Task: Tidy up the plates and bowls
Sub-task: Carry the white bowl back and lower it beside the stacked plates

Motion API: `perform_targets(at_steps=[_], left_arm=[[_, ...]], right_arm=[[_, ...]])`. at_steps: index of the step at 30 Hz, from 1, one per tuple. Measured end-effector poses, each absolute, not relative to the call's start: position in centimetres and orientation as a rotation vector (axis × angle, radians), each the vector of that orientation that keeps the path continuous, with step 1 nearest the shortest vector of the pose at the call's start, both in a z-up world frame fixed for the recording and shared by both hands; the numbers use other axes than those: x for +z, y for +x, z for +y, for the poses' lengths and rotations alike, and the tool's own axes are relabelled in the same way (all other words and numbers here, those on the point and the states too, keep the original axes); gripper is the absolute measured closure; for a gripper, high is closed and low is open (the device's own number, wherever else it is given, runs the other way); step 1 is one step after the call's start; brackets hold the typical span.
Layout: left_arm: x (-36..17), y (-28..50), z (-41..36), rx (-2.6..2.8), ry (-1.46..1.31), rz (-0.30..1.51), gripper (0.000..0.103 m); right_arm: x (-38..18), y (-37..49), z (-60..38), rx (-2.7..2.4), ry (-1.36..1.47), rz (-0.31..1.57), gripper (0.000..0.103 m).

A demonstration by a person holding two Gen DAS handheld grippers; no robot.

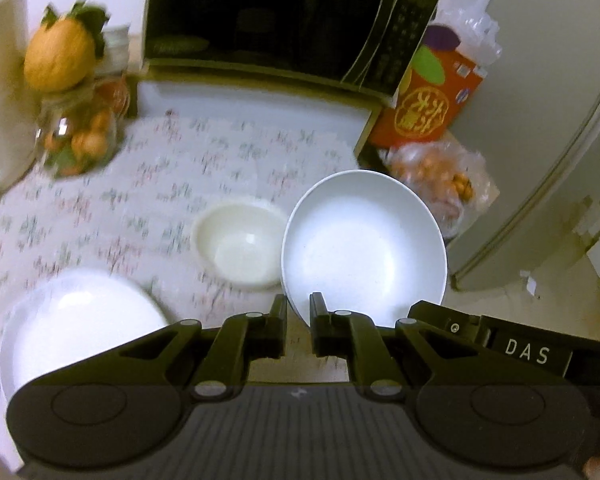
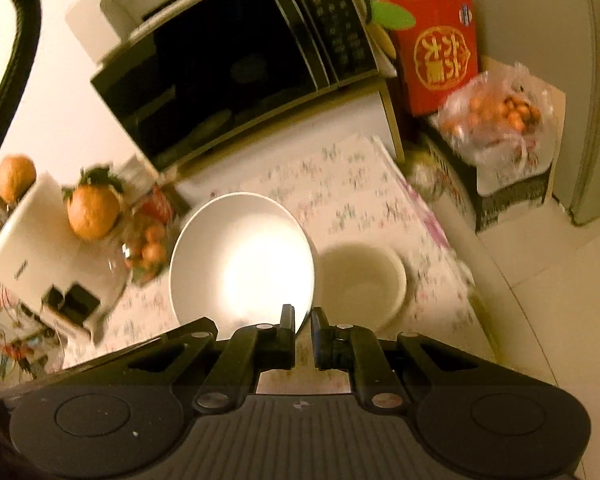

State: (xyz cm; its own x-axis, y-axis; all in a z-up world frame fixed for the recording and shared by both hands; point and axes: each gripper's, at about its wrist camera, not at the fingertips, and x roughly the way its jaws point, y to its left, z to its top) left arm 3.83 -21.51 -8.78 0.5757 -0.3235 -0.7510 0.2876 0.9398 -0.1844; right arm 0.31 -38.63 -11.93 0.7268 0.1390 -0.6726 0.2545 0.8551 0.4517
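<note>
A large white bowl (image 1: 364, 240) (image 2: 240, 264) hangs tilted above the floral tablecloth (image 1: 180, 168). My left gripper (image 1: 299, 300) is shut on the near rim at its left end, and my right gripper (image 2: 303, 312) is shut on the same rim further right. The right tool's black body, marked DAS (image 1: 524, 350), shows beside the left one. A smaller cream bowl (image 1: 240, 244) (image 2: 360, 280) rests upright on the cloth just beyond the held bowl. A white plate (image 1: 80, 328) lies near the front left of the table.
A black microwave (image 1: 284, 24) stands at the back on a shelf. A glass jar of oranges (image 1: 76, 136) topped by a leafy fruit is at the back left. A red box (image 1: 432, 96), a bag of oranges (image 2: 496, 120) and a fridge (image 1: 540, 120) are at the right.
</note>
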Motion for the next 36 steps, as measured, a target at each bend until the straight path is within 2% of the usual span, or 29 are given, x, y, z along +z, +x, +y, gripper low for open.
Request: perform_targets(at_steps=[9,18,36], left_arm=[[-12.0,2.6,-20.0,-0.292,-0.049,1.025,0.093],[-13.9,2.2,-19.3,-0.234,-0.016,1.087,0.093],[-15.8,2.2,-18.7,-0.19,0.019,1.144,0.092]], right_arm=[[-15.2,-0.2,-37.1,0.0,0.549,0.952,0.095],[-17.6,0.5,-35.6,0.037,0.506,1.085,0.093],[-19.2,1.6,-33.7,0.071,0.431,1.202,0.092]])
